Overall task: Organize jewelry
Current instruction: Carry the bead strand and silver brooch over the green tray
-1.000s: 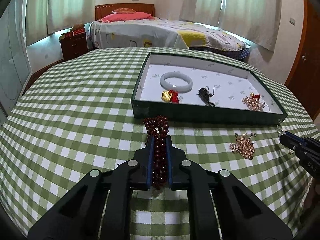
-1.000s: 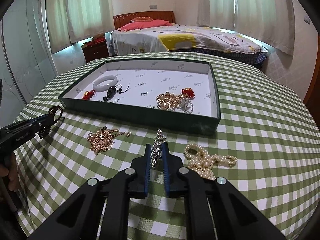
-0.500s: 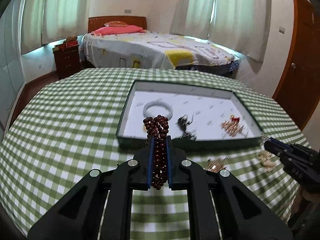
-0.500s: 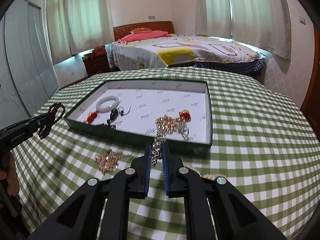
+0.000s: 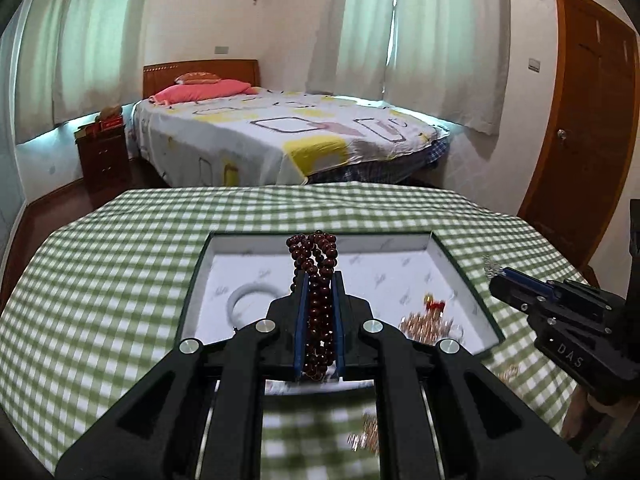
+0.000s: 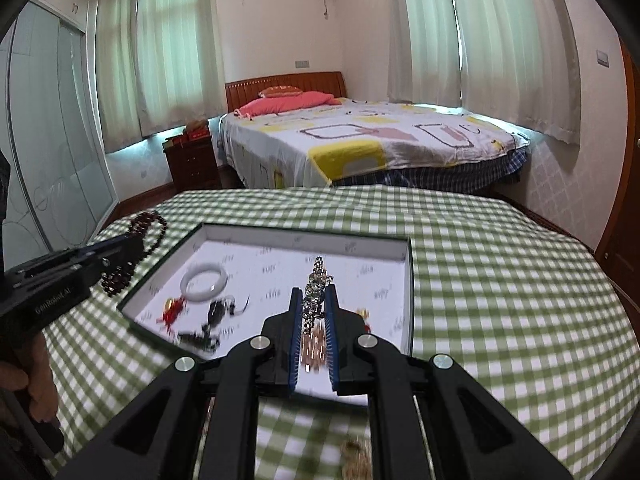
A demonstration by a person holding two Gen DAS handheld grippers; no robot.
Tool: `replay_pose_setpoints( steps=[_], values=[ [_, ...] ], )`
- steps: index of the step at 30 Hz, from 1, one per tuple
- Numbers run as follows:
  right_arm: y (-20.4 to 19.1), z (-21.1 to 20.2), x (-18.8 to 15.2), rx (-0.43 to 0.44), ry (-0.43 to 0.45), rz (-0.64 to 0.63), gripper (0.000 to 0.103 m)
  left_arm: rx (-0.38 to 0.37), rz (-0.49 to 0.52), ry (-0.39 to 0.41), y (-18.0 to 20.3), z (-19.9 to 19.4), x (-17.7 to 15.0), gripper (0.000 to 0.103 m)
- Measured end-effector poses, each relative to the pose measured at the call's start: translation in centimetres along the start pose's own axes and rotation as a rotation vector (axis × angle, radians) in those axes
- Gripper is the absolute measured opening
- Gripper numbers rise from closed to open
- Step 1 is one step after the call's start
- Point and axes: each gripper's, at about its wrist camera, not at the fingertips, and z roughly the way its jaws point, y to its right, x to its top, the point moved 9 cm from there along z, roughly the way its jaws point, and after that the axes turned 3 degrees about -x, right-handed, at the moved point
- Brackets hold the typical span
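My left gripper (image 5: 319, 280) is shut on a dark red bead bracelet (image 5: 316, 256) and holds it in the air over the green jewelry tray (image 5: 464, 280). My right gripper (image 6: 313, 294) is shut on a silver crystal piece (image 6: 316, 280) and holds it above the same tray (image 6: 410, 280). The tray's white floor holds a white jade bangle (image 6: 204, 283), a red-and-gold charm (image 6: 173, 309), a dark pendant (image 6: 218, 312) and a gold chain cluster (image 5: 428, 326). The right gripper also shows at the right of the left wrist view (image 5: 500, 276), the left gripper at the left of the right wrist view (image 6: 132, 240).
The tray sits on a round table with a green checked cloth (image 6: 500, 280). Loose gold jewelry (image 5: 366, 438) and a pearl piece (image 6: 354, 456) lie on the cloth near the front edge. A bed (image 5: 280, 136), a nightstand and a door stand beyond.
Both grippers have risen and moved forward with their pieces, from low over the cloth to above the tray. The tray now lies directly under the fingers.
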Motion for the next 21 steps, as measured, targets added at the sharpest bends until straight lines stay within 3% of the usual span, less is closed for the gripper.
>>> replay_pose_setpoints(
  steps=[6, 16, 21],
  values=[
    [-0.4, 3.0, 1.7, 0.009, 0.002, -0.009, 0.012, -0.010, 0.017, -0.023, 0.8, 4.1, 1.4, 0.011],
    [0.0, 9.7, -0.3, 0.001, -0.119, -0.004, 0.011, -0.007, 0.003, -0.168, 0.4, 11.2, -1.7, 0.011],
    [0.2, 11.0, -1.2, -0.004, -0.164, 0.004, 0.011, -0.006, -0.002, -0.234, 0.0, 13.4, -2.8, 0.011]
  ],
)
